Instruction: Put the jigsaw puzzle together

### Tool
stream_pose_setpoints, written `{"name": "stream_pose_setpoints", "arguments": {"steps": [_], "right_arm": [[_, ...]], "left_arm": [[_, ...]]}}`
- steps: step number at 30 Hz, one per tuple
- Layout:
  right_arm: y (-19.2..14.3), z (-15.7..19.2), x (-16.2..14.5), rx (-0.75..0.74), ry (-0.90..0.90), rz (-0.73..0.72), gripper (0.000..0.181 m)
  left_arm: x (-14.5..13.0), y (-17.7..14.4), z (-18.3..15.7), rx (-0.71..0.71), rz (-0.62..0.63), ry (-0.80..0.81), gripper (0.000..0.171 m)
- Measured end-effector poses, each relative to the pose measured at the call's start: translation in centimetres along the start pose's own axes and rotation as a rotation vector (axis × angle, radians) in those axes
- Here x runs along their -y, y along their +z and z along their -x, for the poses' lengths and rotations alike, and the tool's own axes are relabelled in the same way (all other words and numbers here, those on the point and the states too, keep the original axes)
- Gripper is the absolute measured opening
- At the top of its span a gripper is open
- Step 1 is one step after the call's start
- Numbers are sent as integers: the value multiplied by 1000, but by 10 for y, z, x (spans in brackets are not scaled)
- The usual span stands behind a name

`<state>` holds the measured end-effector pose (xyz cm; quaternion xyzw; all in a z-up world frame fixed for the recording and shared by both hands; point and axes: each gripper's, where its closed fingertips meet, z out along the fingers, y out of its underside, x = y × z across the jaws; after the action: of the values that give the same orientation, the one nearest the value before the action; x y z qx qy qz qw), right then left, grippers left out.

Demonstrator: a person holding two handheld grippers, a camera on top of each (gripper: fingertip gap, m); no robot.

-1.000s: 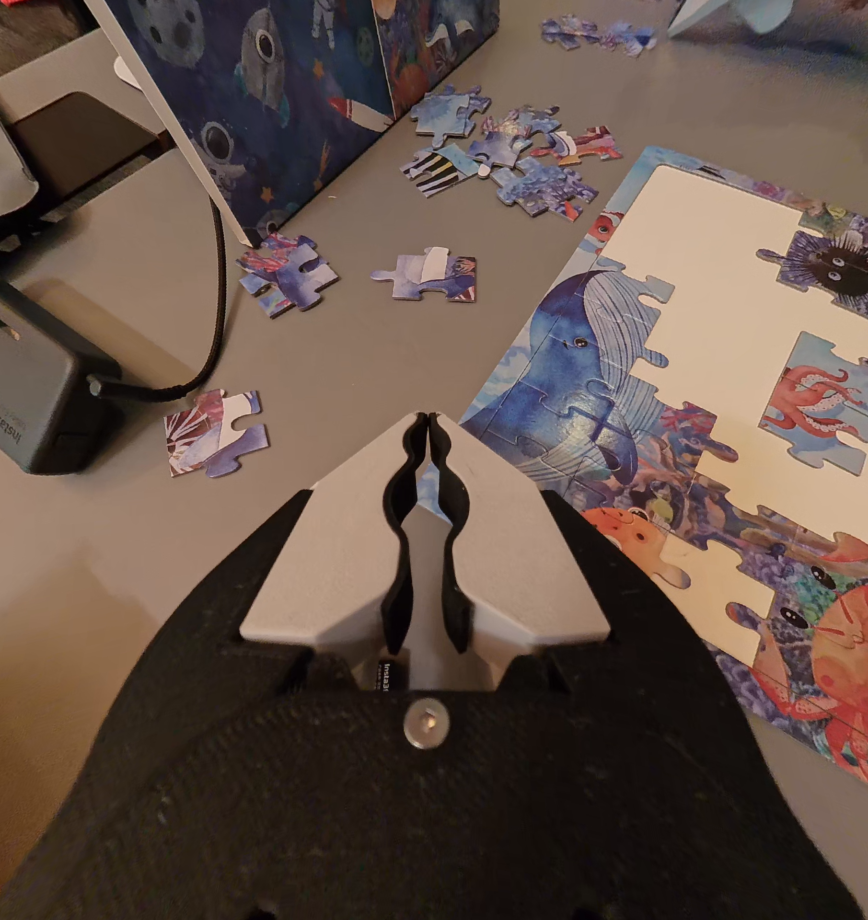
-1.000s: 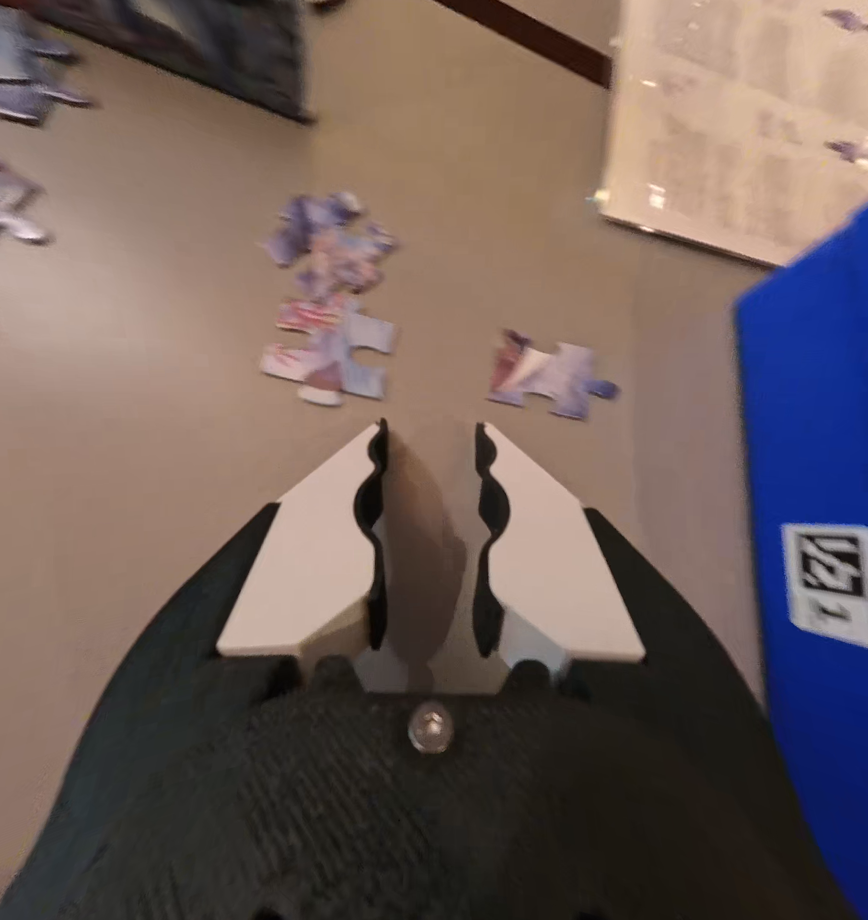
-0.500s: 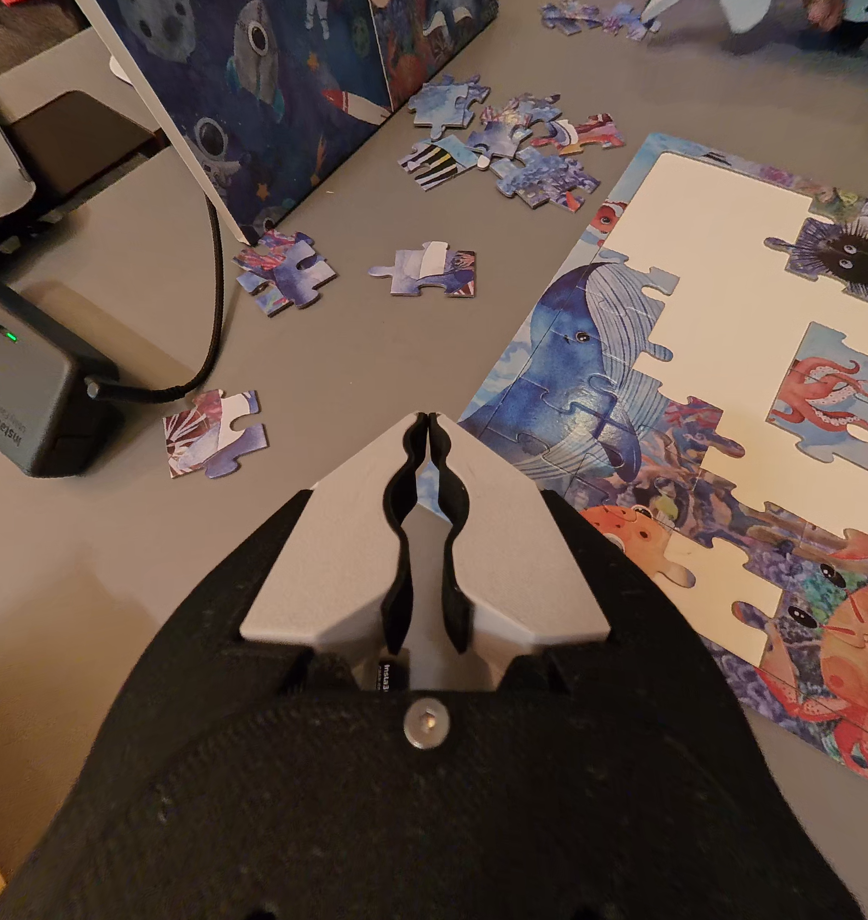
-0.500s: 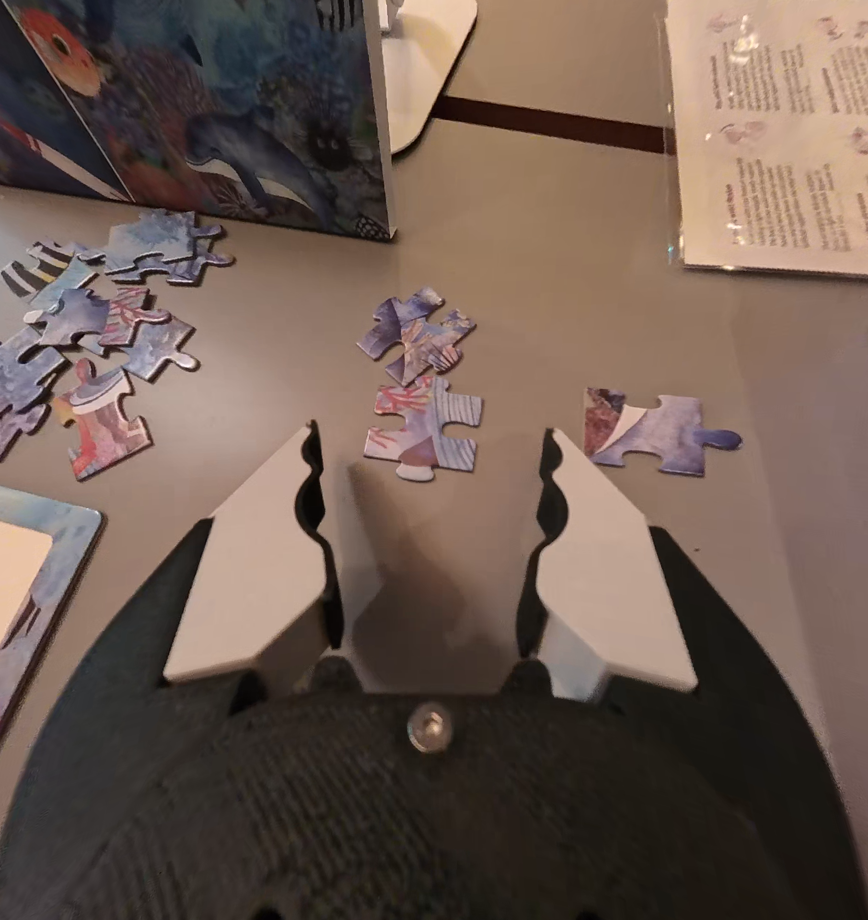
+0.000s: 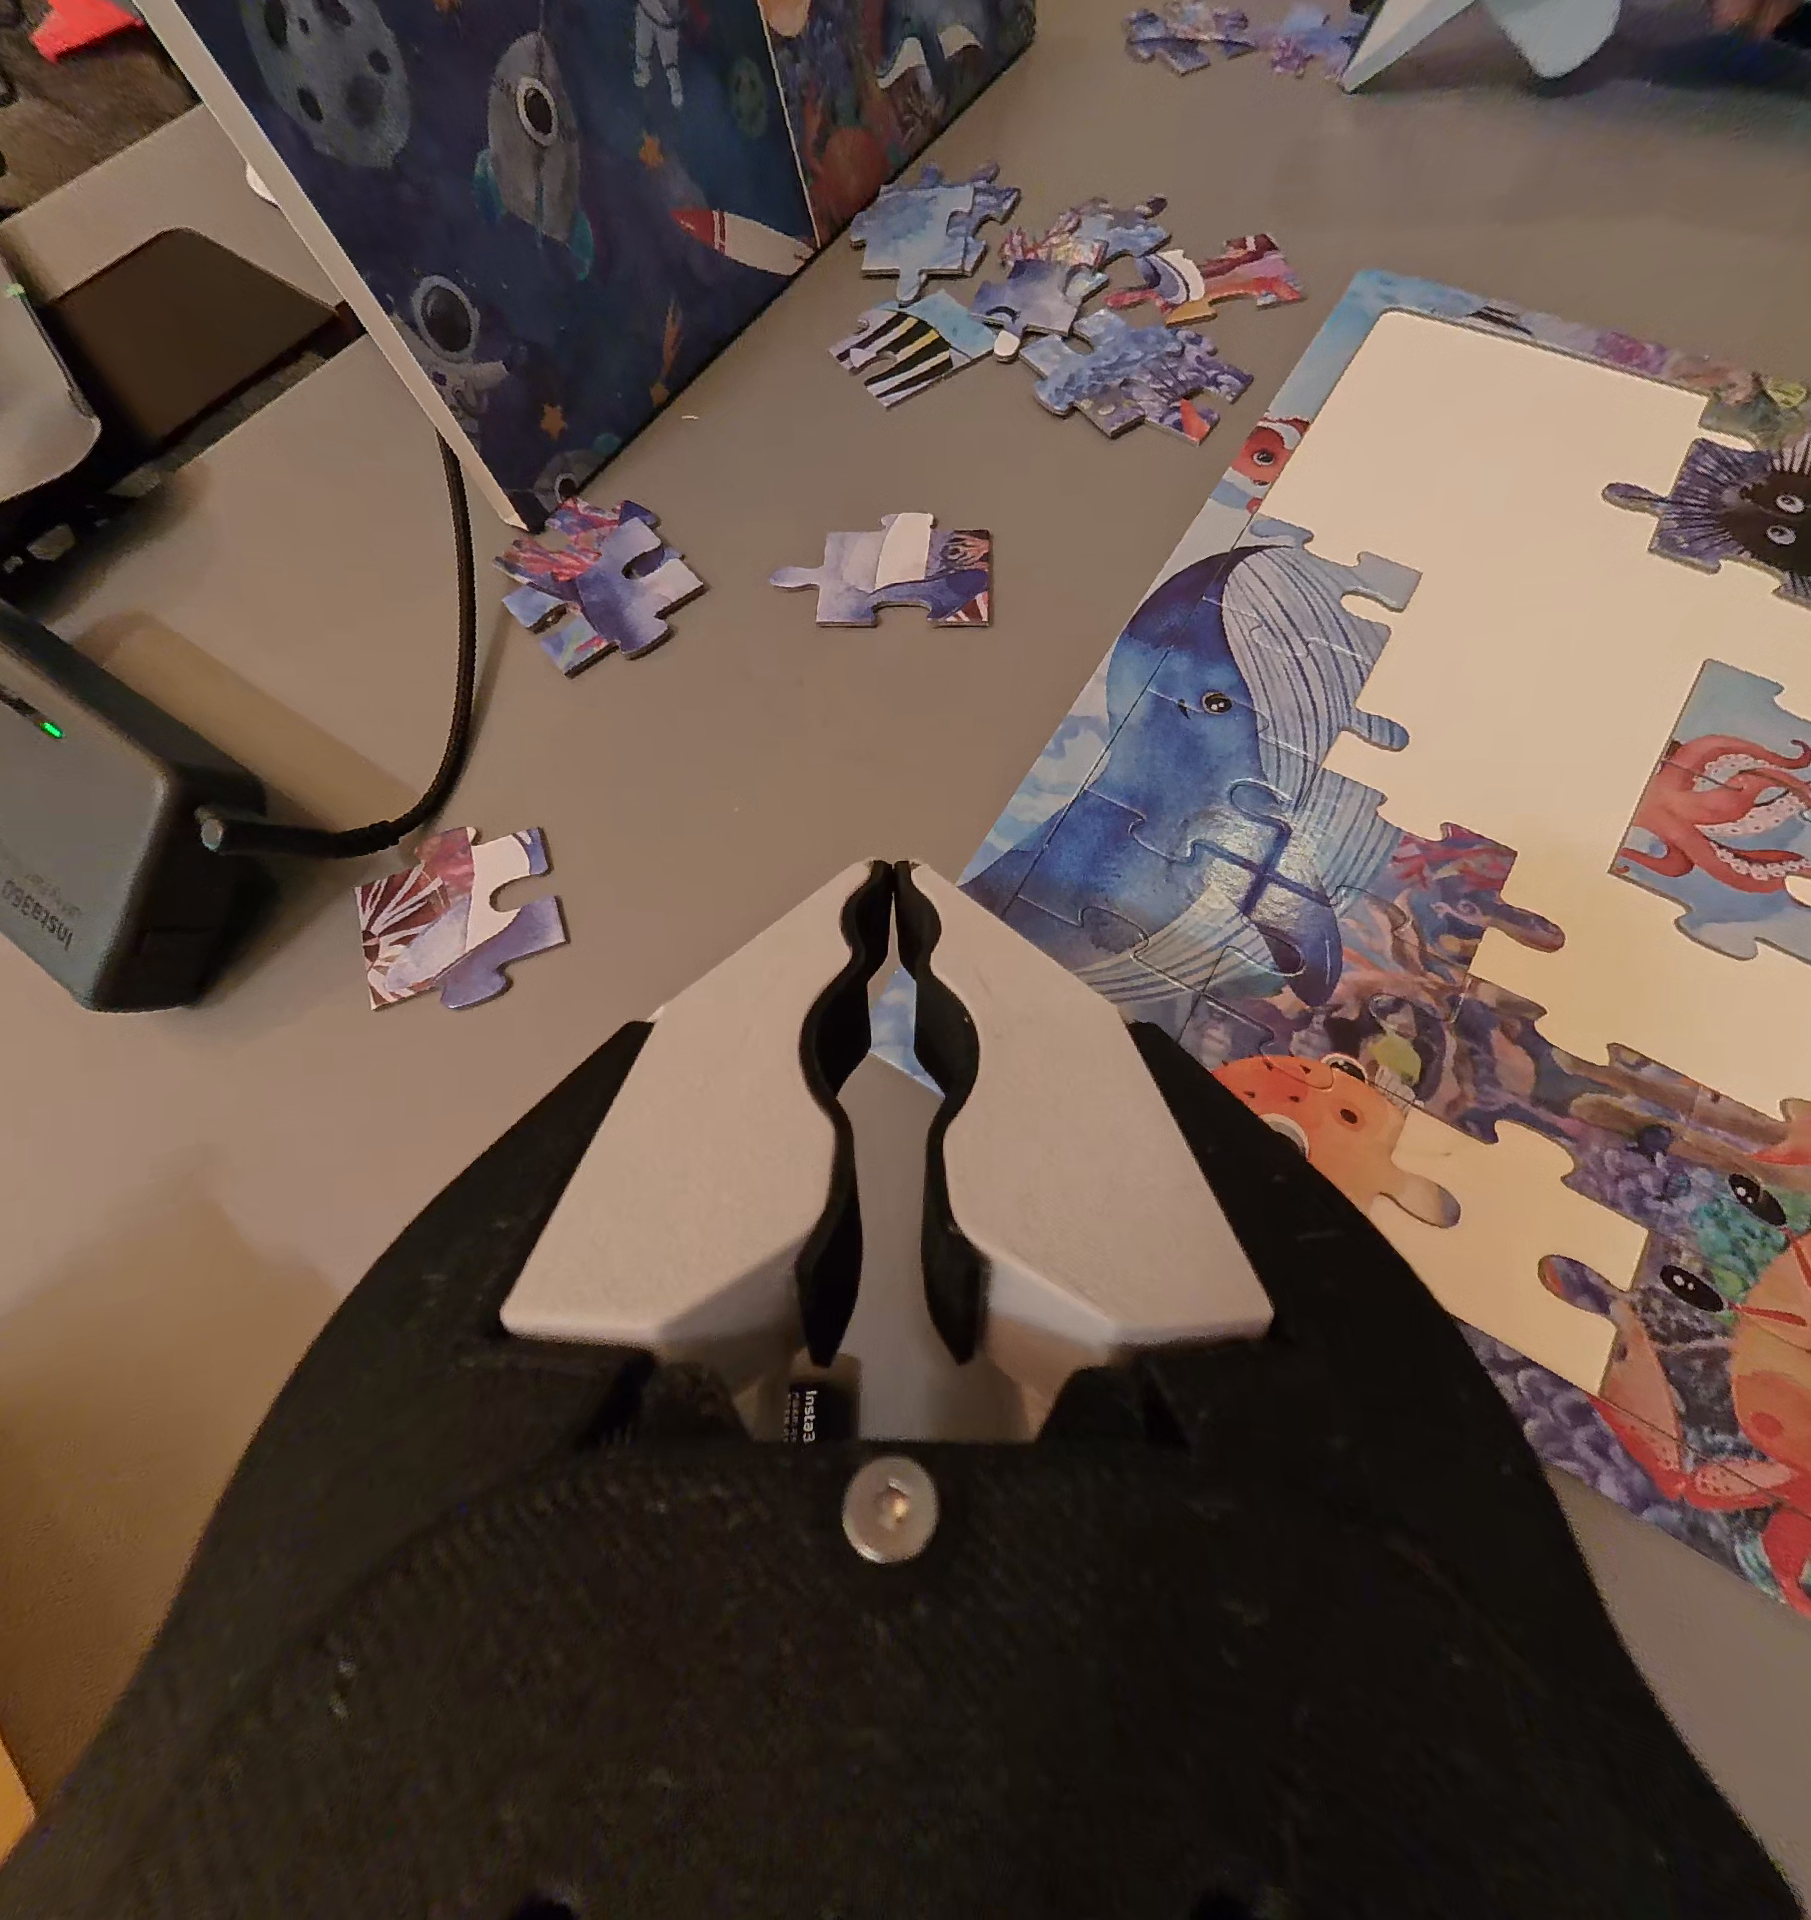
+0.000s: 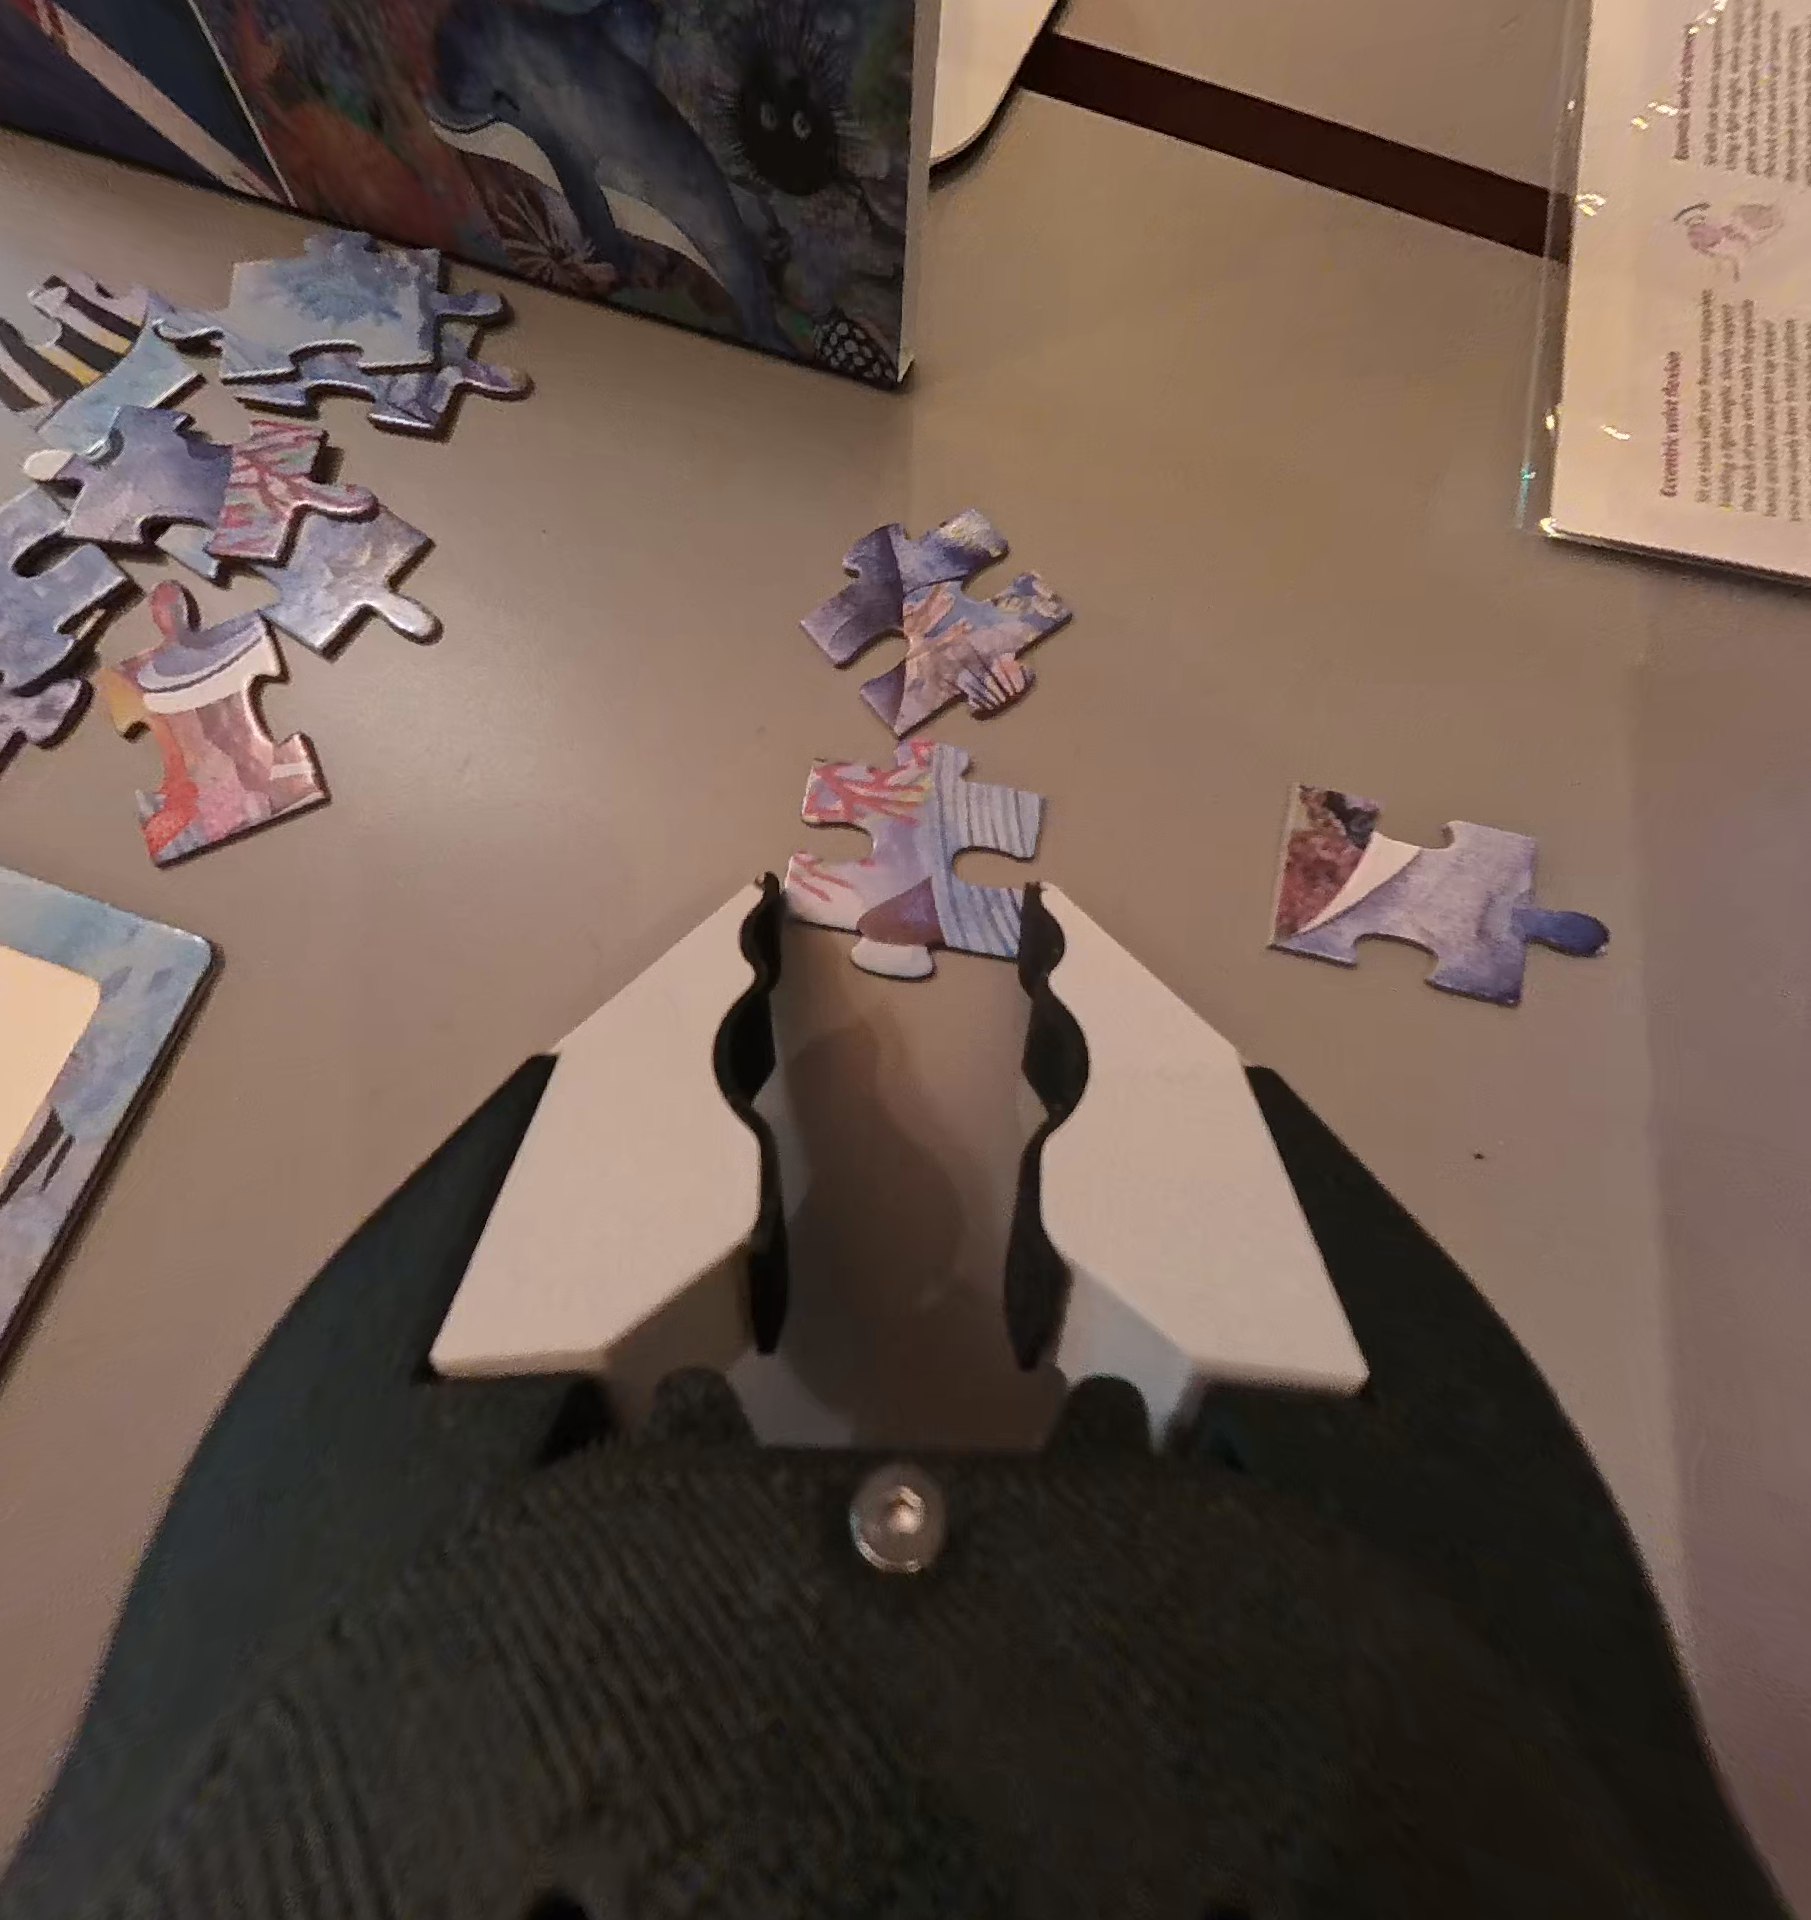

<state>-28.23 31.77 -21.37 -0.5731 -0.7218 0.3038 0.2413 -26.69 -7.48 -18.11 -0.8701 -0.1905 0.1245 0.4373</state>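
The puzzle board [image 5: 1483, 582] lies at the right in the left wrist view, partly filled with a whale, an orange fish and a crab; its corner shows in the right wrist view [image 6: 142, 987]. My left gripper [image 5: 890, 868] is shut and empty by the board's near left corner. My right gripper [image 6: 899, 891] is open, its fingertips either side of a pink-coral and striped piece [image 6: 911, 847] on the table. Another purple piece [image 6: 937, 618] lies just beyond it. A piece with a blue knob [image 6: 1420, 904] lies to the right.
A heap of loose pieces [image 6: 153, 540] lies left; the same heap shows in the left wrist view [image 5: 1067, 301]. Single pieces [image 5: 901, 571], [image 5: 600, 587], [image 5: 454, 920] dot the grey table. The upright puzzle box [image 5: 568, 208], a black device with cable [image 5: 70, 842] and a printed sheet [image 6: 1732, 291] border the area. Left tips to right tips: about 40 cm. The purple piece [image 6: 937, 618] lies some 6 cm from my right tips, 40 cm from my left tips.
My right gripper has swung left, opened wide, then narrowed a little as it moved forward onto the coral piece. My left gripper stays shut and has hardly moved.
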Motion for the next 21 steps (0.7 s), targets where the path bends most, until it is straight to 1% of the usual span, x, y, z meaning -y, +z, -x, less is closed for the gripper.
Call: {"name": "stream_pose_setpoints", "arguments": {"steps": [6, 7, 8, 10, 11, 15, 18, 19, 21], "right_arm": [[-4, 15, 6, 72, -7, -24, 45], [-5, 19, 9, 89, -11, -39, 40], [-8, 24, 14, 111, -14, -62, 16], [-13, 31, 22, 145, -7, -102, 21], [-14, 34, 23, 158, -5, -102, 27], [-12, 31, 20, 120, -25, -80, 45], [-4, 27, 10, 102, -17, -29, 65], [-1, 24, 5, 89, -15, -3, 69], [0, 16, 4, 48, -33, 6, 67]], "left_arm": [[0, 0, 0, 2, 2, 2, 0], [0, 0, 0, 3, 2, 3, 0], [0, 0, 0, 3, 3, 3, 0], [-1, 0, 0, 4, 5, 5, 0], [-1, 1, 0, 4, 8, 6, 0], [-2, 1, 0, 4, 15, 9, 0], [-3, 2, 0, 5, 18, 13, 0], [-3, 2, 0, 5, 19, 14, 0], [-3, 2, 0, 6, 21, 15, 0]]}}
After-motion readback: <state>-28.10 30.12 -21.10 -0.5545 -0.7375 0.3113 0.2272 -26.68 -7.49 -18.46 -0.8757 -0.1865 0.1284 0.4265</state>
